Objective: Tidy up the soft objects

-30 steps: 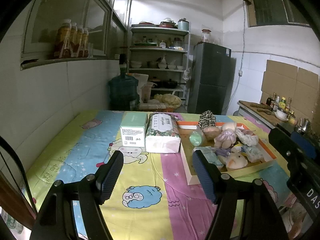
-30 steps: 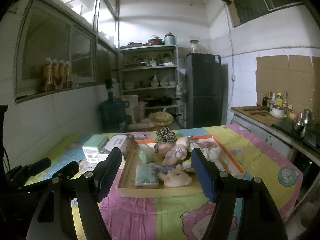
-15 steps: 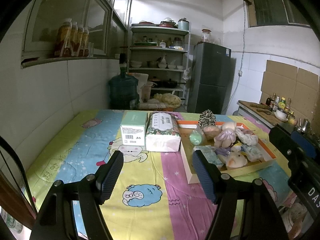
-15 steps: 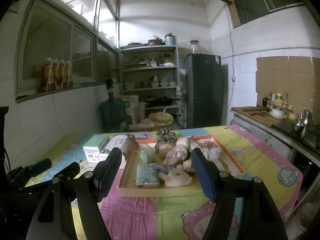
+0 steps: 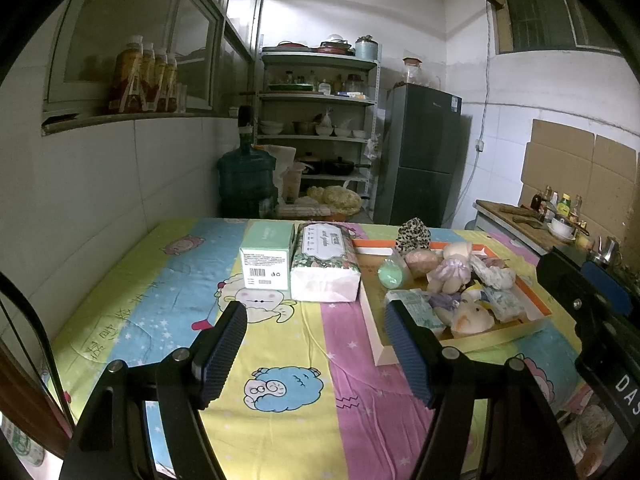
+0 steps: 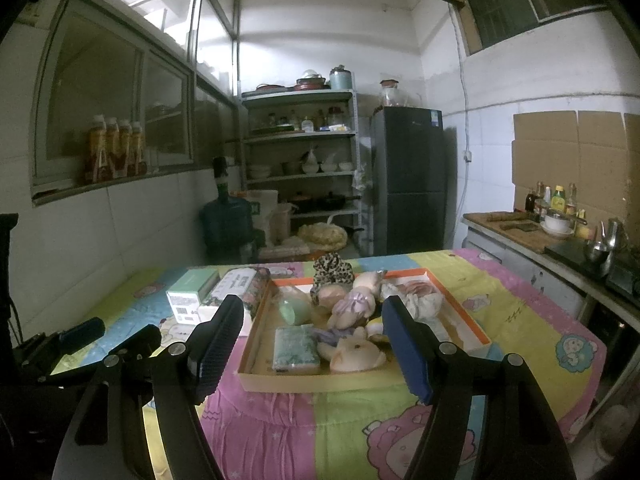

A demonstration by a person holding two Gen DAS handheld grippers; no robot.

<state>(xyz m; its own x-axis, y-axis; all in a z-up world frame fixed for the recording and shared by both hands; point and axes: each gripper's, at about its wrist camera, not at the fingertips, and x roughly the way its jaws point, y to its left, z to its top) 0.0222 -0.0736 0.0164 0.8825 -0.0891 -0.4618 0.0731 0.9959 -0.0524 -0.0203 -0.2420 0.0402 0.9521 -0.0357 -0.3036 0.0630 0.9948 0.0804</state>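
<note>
Both grippers hung above the near edge of the table, the left gripper (image 5: 316,348) and right gripper (image 6: 312,344) each spread wide with nothing between the jaws. The soft toys (image 6: 352,308) lay heaped inside the orange-rimmed tray (image 6: 460,312). Just left of the tray stood a tissue pack (image 5: 324,268) and green box (image 5: 266,258), touching.

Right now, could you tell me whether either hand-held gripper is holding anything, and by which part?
Nothing is held: the left hand-held gripper and right hand-held gripper are both open, short of the tray.
</note>
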